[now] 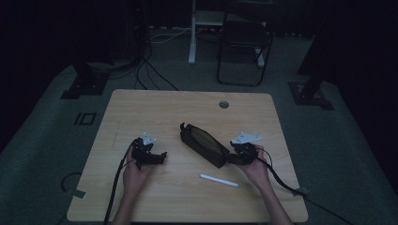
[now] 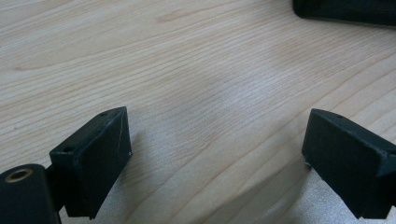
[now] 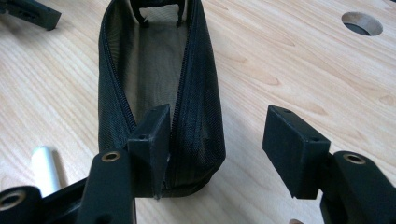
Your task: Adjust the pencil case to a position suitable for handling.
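Parted, my right claw point(image 3: 212, 149) has one jaw inside the unzipped mouth of the black pencil pouch point(image 3: 159, 88) and the other outside its wall, pressing on nothing. That pouch lies slantwise mid-table point(image 1: 141, 108) (a white pen point(image 1: 219, 180) just beside it). Off apart, my left claw point(image 2: 217, 158) gapes over bare wood.

No readable text, label, brand, number or sign appears anywhere.

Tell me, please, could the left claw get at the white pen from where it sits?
Probably yes: the left claw is open, and bare table lies between it and the white pen.
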